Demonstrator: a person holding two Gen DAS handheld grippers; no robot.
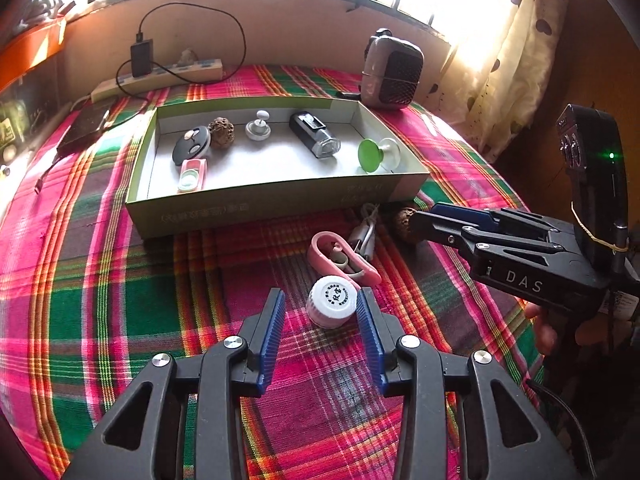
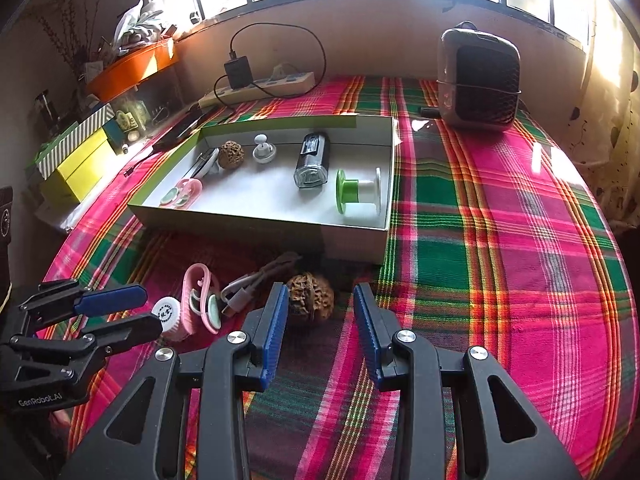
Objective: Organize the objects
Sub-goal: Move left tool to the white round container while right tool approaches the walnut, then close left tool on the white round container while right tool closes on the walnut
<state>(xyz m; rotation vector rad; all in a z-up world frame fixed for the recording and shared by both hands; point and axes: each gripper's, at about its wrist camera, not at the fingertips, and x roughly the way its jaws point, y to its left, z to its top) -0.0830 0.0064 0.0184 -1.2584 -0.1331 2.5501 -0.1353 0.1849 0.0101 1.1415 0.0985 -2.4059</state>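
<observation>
My left gripper has its fingers spread wide around the white bottle cap; the right pad looks touching or just beside it, no pinch. My right gripper is partly open, the walnut at its tips, left pad against it, right pad clear. Both sit on the plaid cloth in front of the box. Only the right wrist view shows the yellow boxes; only the left shows a hand.
</observation>
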